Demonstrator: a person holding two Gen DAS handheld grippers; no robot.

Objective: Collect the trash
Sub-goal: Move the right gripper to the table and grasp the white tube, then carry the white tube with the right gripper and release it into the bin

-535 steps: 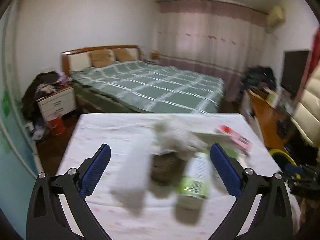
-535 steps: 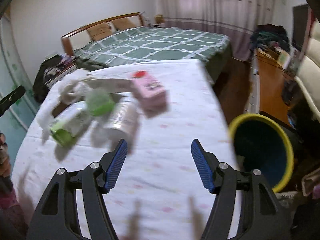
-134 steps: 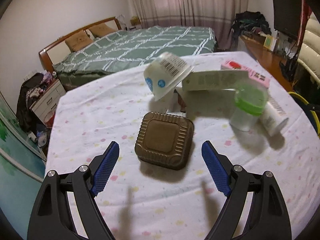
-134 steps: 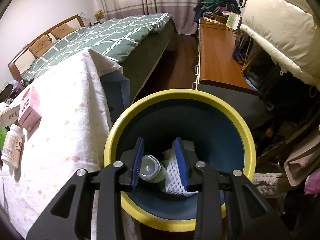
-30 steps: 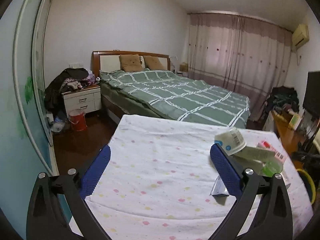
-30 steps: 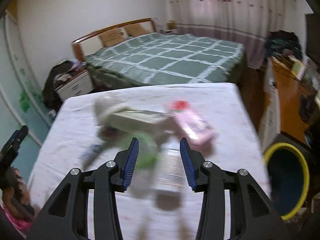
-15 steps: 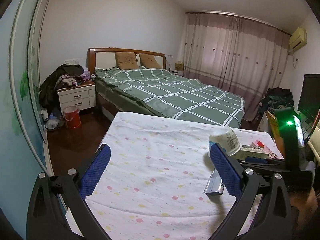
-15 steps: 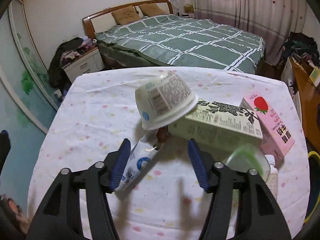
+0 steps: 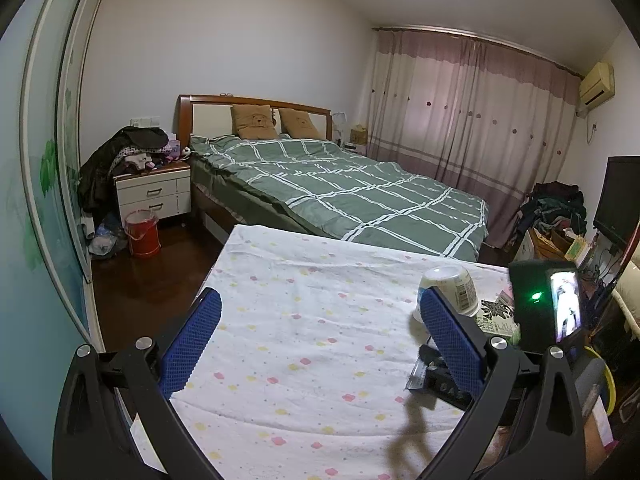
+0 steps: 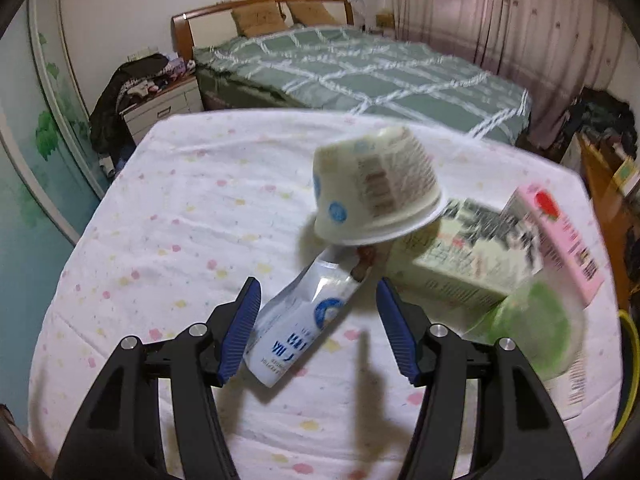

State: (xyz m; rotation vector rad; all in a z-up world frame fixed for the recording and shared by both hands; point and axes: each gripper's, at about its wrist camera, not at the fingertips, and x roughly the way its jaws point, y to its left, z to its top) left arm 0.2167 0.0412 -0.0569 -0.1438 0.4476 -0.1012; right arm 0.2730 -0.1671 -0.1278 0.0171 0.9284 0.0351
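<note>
The right claw (image 10: 318, 328) has dropped in over the tabletop (image 10: 192, 216) and spread its blue pads wider than a moment back; they now stand released either side of a white and blue pouch (image 10: 298, 328), not pressing on it. A second ago that view was a blur of swinging past, so this looks like the approach settling for the next pick — the pouch seems the piece of trash to go next.

Just beyond the pouch an upturned white cup (image 10: 376, 196) leans on a pale green carton (image 10: 460, 260), its rim close over the pouch's far end — it could topple if the pouch is dragged. A pink box (image 10: 560, 236) and a green-lidded jar (image 10: 536, 324) crowd the right. The yellow bin rim (image 10: 630, 360) shows at the far right edge.

The left claw (image 9: 320, 340) hangs wide and released, holding nothing, much as before.
</note>
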